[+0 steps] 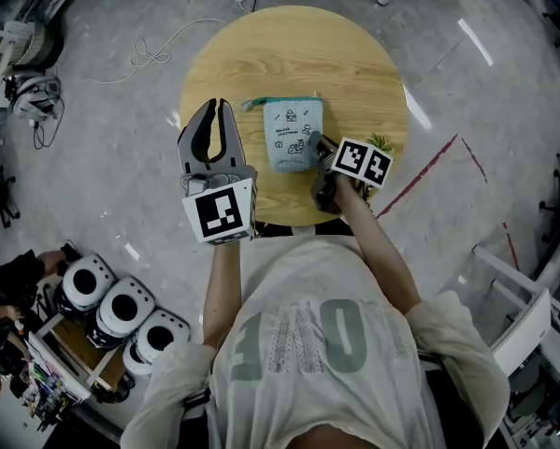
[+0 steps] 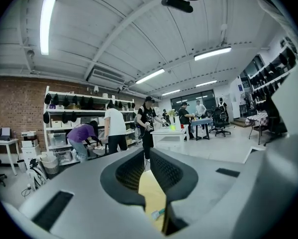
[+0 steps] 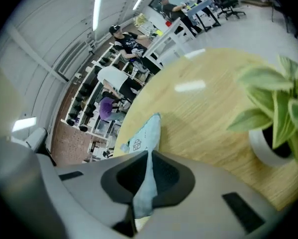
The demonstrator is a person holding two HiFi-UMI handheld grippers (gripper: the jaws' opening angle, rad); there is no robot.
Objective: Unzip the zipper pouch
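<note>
Zipper pouch point(image 1: 294, 136): pale blue printed fabric, lying flat on the round wooden surface point(image 1: 261, 36), middle of the frame in the head view. A teal pull tab point(image 1: 250, 103) sticks out at its upper left corner, so the zip probably runs along the upper edge.

Right tongs point(image 1: 314, 143): closed on the lower right corner of the pouch. In the right gripper view a fold of the blue cloth point(image 3: 146, 133) stands pinched between the pads, and the rest trails away across the wood. Potted plant point(image 3: 273, 108) at the right of that view, near the tongs but apart from the pouch.

Left tongs point(image 1: 219, 108): closed, nothing in them, at the left of the pouch and not touching it. Through the slit in the left gripper view only wood and a bit of the teal tab point(image 2: 157, 213) show.

Handling, as a judgement:
- light and soft; it creases where pinched and looks empty or nearly so
- cloth gives a decent grip, not slippery, not fragile
- a limp body will drag along with the slider unless it is anchored
- the present hold is on the corner far from the tab, so the cloth may bunch; a hold on the zip edge would resist better
- the tab is small and thin: take it flat between the pads, pull along the zip line, not upward
</note>
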